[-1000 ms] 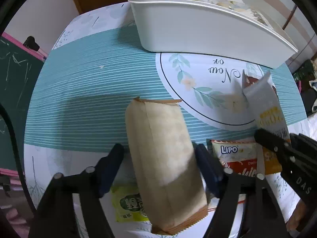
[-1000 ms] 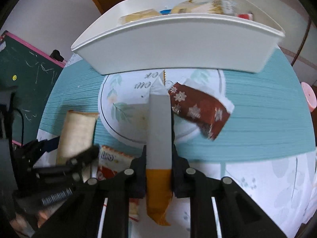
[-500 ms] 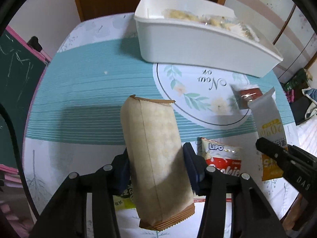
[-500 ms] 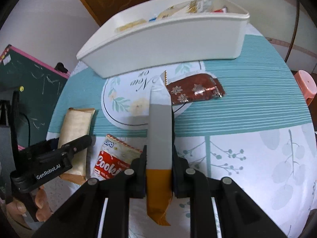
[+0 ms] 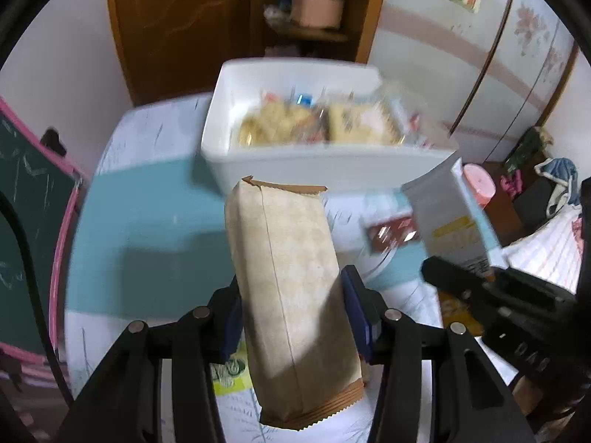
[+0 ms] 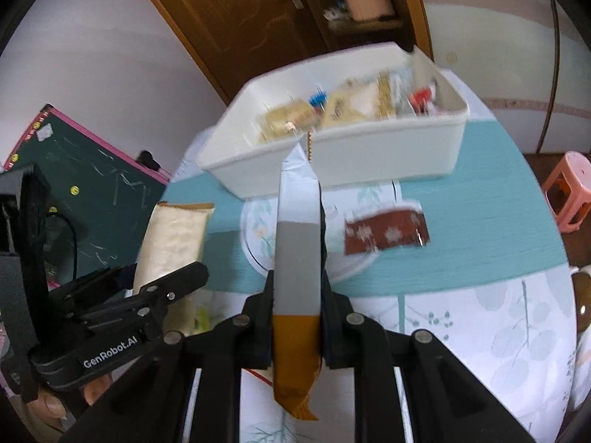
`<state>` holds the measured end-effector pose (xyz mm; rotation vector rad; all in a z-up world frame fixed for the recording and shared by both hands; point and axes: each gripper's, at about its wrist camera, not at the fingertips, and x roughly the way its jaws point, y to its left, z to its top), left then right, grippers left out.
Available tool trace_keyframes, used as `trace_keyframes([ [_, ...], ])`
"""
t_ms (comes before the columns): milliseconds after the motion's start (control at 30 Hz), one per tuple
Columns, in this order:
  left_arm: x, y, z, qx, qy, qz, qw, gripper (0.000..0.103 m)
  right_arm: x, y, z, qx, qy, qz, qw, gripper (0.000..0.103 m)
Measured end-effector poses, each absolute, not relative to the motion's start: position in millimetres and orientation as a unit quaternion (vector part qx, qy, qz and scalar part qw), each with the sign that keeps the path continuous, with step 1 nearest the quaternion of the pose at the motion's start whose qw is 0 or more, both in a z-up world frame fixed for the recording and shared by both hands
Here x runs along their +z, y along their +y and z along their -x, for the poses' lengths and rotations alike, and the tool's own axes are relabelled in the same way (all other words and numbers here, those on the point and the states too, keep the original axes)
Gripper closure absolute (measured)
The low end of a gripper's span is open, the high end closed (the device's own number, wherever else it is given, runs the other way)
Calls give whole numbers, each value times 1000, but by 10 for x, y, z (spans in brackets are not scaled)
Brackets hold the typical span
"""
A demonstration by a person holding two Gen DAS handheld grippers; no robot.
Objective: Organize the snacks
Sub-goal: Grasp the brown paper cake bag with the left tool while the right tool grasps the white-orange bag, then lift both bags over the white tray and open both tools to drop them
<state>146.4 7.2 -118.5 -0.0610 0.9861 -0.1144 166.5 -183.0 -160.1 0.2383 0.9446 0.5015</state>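
With both packets lifted clear of the tabletop (image 6: 480,221), left gripper (image 5: 291,317) jaws clamp the beige packet (image 5: 288,277), right gripper (image 6: 297,317) jaws pinch the grey-orange packet (image 6: 297,265); long axes point ahead toward the white bin (image 6: 388,155), the right nearer, I reckon.

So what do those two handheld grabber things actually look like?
Both are matte black plastic. The left gripper has blue pads and silver bolts along its fingers; white GenRobot.AI lettering marks its side. The right gripper has the same black fingers and silver bolts.
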Motion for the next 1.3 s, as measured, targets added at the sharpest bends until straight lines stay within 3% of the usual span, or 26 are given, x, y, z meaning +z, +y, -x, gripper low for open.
trace_keyframes([
  [400, 212, -60, -2168, -61, 367, -26, 928, 56, -365, -1794, -2163, 230, 320, -77, 916, 85],
  [633, 720, -177, -2721, -25, 326, -61, 943, 56, 163, -1869, -2694, 184, 279, -76, 940, 85],
  [833, 706, -214, -3223, 4, 332, -70, 941, 56, 236, -1897, -3150, 151, 280, -82, 944, 84],
  [1133, 69, -160, -3700, 28, 393, -73, 916, 54, -331, -1670, -3530, 144, 354, -40, 923, 83],
  [1167, 7, -150, -3728, 24, 400, -71, 914, 51, -387, -1651, -3562, 144, 361, -36, 921, 82],
  [1200, -60, -142, -3754, 19, 408, -71, 910, 37, -463, -1621, -3584, 144, 374, -29, 916, 79],
  [1233, -121, -132, -3766, 27, 415, -77, 906, 32, -534, -1603, -3608, 144, 387, -24, 910, 69],
  [1300, -220, -84, -3792, 49, 422, -89, 901, 12, -630, -1602, -3610, 131, 400, -17, 907, 62],
])
